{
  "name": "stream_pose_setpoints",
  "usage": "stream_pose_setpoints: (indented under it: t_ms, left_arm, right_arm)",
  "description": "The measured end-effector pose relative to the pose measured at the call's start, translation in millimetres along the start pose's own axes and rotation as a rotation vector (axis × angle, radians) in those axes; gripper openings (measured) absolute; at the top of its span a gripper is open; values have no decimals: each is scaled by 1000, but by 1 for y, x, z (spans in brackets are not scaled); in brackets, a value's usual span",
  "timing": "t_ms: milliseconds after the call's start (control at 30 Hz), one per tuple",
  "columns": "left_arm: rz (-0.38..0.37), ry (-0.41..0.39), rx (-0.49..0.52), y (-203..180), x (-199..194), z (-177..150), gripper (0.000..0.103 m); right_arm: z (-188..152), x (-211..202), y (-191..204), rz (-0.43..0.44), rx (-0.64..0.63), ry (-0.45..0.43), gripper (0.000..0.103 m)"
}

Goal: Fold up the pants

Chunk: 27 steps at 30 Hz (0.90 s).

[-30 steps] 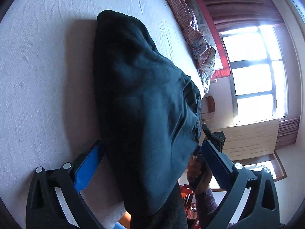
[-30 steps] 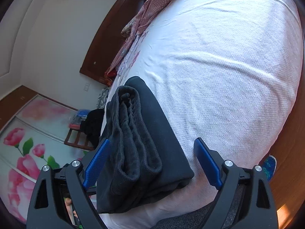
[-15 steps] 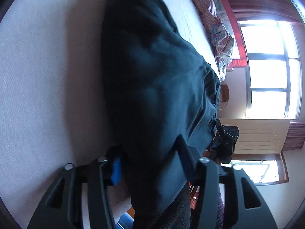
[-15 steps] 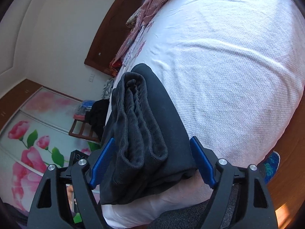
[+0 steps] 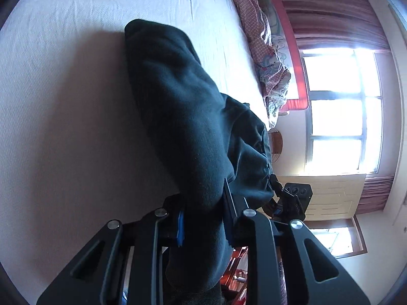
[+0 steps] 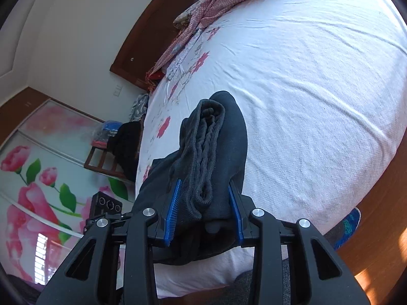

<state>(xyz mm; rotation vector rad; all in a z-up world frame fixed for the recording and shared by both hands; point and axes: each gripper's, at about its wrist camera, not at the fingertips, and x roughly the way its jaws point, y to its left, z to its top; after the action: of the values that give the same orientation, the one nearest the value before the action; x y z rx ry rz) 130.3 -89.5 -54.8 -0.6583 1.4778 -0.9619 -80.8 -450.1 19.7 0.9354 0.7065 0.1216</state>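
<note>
We've got both claws clamped: left gripper [image 5: 203,216] and right gripper [image 6: 204,211] pinch the dark pants [image 6: 223,152] on the bed [image 6: 318,89].

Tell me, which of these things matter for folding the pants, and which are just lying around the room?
Part of the job:
- dark pants, bundled on the white bedsheet
- left gripper, shut on the pants
- right gripper, shut on the pants

Just lying about:
- pink checked blanket at the head of the bed
- dark clothes on a wooden rack
- blue slipper on the floor
</note>
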Motion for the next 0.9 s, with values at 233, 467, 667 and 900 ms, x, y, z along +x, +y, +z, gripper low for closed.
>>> stream_pose_setpoints:
  t_ms: [233, 467, 667, 900]
  left_arm:
    - [-51, -64, 33, -32, -44, 42, 22]
    - [-20, -200, 140, -57, -135, 98, 22]
    - [106, -284, 152, -10, -196, 131, 23]
    - [230, -219, -36, 132, -157, 110, 31]
  right_arm:
    - [51, 17, 72, 5, -115, 14, 34]
    - [87, 86, 133, 109, -164, -10, 34]
    - [66, 196, 121, 156, -96, 27, 34]
    - [6, 251, 35, 182, 142, 68, 38]
